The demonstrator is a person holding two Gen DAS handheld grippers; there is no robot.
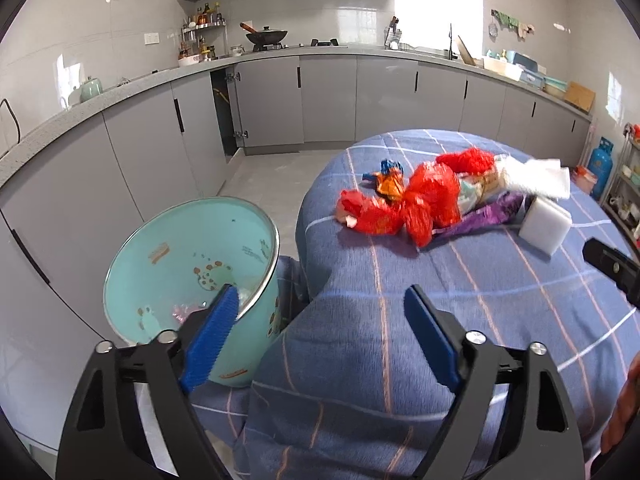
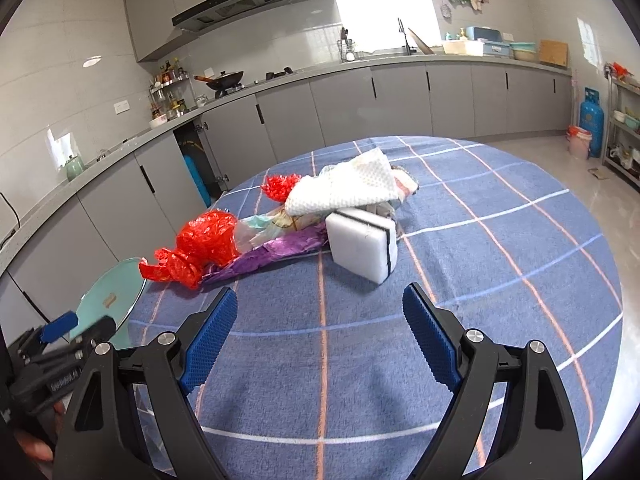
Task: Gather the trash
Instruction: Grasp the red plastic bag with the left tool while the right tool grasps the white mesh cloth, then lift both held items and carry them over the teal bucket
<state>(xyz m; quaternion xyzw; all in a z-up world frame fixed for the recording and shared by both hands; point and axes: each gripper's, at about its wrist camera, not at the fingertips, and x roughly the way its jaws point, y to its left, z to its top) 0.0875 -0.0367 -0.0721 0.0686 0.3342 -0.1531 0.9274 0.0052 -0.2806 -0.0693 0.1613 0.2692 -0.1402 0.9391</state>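
On the bench (image 2: 500, 264), under its blue checked cloth, the trash lies in one loose heap near the middle. Nearest your left side is a crumpled red plastic bag (image 1: 404, 208), with a small blue and orange wrapper (image 1: 386, 178) just behind it. A purple foil wrapper (image 2: 276, 254) runs flat along the front of the heap, touching the red bag at one end and a white sponge block (image 2: 362, 242) at the other. The sponge block stands on edge with a dark stripe through it. A white dimpled cloth (image 2: 344, 186) is draped over the top of the heap, just above the block, and a second tuft of red plastic (image 2: 280, 186) sticks out beside it.

Your left gripper (image 1: 320, 312) hangs over the bench edge, its blue fingers (image 1: 218, 328) spread apart with nothing between them. Beside the bench, just below that edge, stands the mint-green bin (image 1: 192, 272), with a few scraps already at its bottom.

Your right gripper (image 2: 318, 312) points at the heap from short of the sponge block, its fingers (image 2: 430, 332) also spread wide and empty, clear of the cloth and of every piece of trash.
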